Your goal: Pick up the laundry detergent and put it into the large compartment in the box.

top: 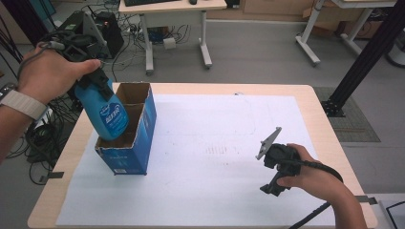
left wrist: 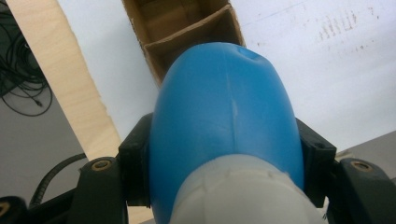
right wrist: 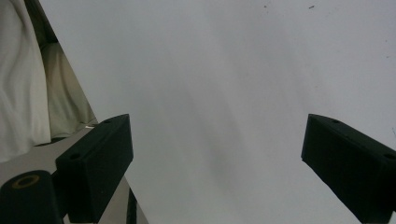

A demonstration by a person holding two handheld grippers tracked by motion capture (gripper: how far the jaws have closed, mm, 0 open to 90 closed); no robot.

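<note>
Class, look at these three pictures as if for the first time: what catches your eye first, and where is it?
The blue bottle, clamped in the left hand-held gripper, hangs tilted over the near compartment of the open blue cardboard box at the table's left. At the right, the right hand-held gripper rests with its jaws open over the white sheet.

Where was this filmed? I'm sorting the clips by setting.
Probably a lab or workshop, not a home. Behind the paper-covered table lie tangled cables on a grey floor, plain desks on metal legs, and a black aluminium frame post.
</note>
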